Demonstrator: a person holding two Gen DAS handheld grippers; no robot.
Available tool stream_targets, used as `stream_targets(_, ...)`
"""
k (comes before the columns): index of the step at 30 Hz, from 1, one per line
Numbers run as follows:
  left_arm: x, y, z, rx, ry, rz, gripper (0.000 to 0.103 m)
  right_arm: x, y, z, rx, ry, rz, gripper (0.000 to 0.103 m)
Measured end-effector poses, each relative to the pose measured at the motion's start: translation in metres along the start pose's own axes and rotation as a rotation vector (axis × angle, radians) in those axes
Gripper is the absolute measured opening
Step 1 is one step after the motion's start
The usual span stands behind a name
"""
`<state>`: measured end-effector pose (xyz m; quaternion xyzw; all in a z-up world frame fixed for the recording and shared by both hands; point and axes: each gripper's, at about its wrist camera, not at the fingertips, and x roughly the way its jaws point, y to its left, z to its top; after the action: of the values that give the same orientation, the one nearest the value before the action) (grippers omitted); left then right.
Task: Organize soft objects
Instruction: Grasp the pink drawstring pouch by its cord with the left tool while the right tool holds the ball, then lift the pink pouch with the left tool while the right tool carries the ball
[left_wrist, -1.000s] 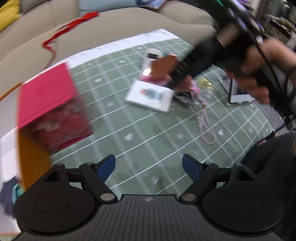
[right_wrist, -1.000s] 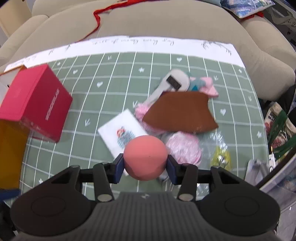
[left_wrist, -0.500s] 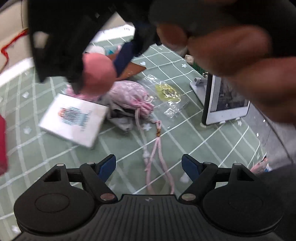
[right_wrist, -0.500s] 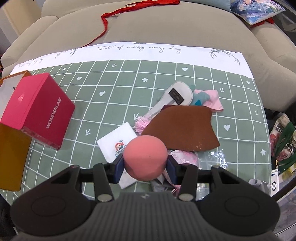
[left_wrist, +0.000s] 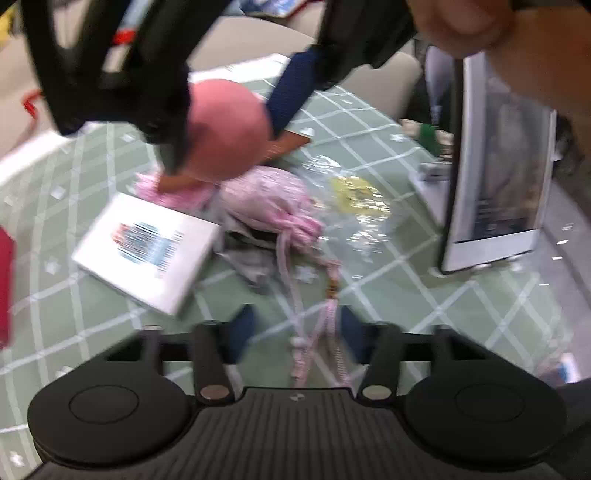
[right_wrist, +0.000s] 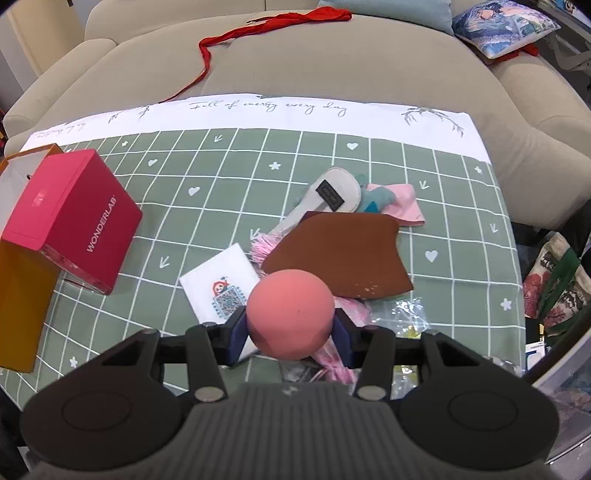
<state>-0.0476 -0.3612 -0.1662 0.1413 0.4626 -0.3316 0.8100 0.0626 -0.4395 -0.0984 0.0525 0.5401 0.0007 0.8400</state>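
My right gripper (right_wrist: 290, 325) is shut on a pink foam ball (right_wrist: 290, 314) and holds it above the pile of items on the green checked cloth (right_wrist: 221, 192). The left wrist view shows that ball (left_wrist: 225, 136) overhead between the right gripper's blue pads. My left gripper (left_wrist: 297, 328) hovers low over the cloth with its jaws closing. The pink cord (left_wrist: 314, 332) of a pink drawstring pouch (left_wrist: 269, 203) runs between its fingers, and the pads stand clear of it. A brown leather piece (right_wrist: 340, 254), a grey slipper (right_wrist: 332, 195) and a pink cloth (right_wrist: 402, 203) lie behind the ball.
A white card (left_wrist: 147, 251) lies left of the pouch, a clear plastic bag (left_wrist: 354, 199) to its right. A tablet on a stand (left_wrist: 495, 177) rises at the right edge. A red box (right_wrist: 70, 218) and an orange bag (right_wrist: 18, 295) sit at left. A beige sofa (right_wrist: 332, 66) lies behind.
My left gripper swung from near the red box over to the pouch's cord, sank lower, and its jaws narrowed. The right gripper kept its hold on the ball, nearly still.
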Motion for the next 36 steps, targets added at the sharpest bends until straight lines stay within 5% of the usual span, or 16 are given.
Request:
stream_targets(6,0.002,0.009,-0.002,-0.024,-0.055,0.077,0.007,-0.002,-0.005,-0.001,0.000,-0.006,-0.016,0.048)
stream_targets(10,-0.003,0.021,-0.002,-0.075,-0.045,0.080,0.001,-0.010,-0.007,-0.001,-0.001,-0.034,-0.019,0.048)
stream_targets(22,-0.035,0.069,-0.033,-0.227,0.036,0.120,0.000,-0.006,-0.005,-0.005,-0.005,-0.028,-0.032,0.048)
stream_targets(36,-0.120,0.131,-0.061,-0.382,-0.033,0.180,0.000,0.015,0.010,-0.015,-0.022,0.010,-0.057,0.048)
